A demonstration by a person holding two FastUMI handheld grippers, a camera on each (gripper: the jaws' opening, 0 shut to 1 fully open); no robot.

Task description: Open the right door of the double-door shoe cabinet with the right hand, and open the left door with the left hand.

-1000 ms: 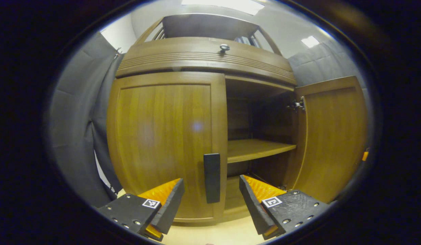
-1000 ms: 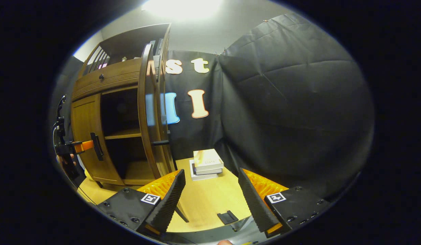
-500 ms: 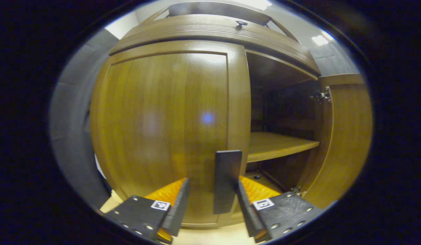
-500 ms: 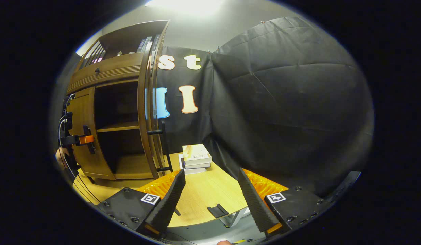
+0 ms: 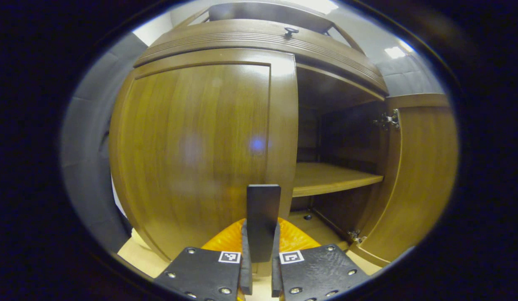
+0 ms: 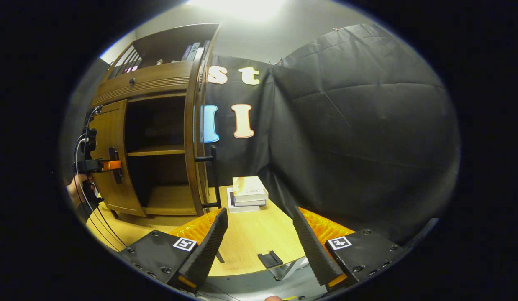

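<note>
Shoe cabinet [image 6: 150, 142] stands at the worktop's [image 6: 250, 242] far left edge. Right door [image 5: 418, 175] swung wide: done. Left door [image 5: 192, 150] not yet opened; left claw [image 5: 259, 267] clenched on its handle [image 5: 262, 221]. Right claw [image 6: 259, 246] released, well apart.

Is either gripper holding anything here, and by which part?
The left gripper grips the left door by its handle's lower end. The right gripper is open, holding nothing.

black cloth wall [image 6: 359, 138], ceiling light [image 6: 238, 6]
</note>
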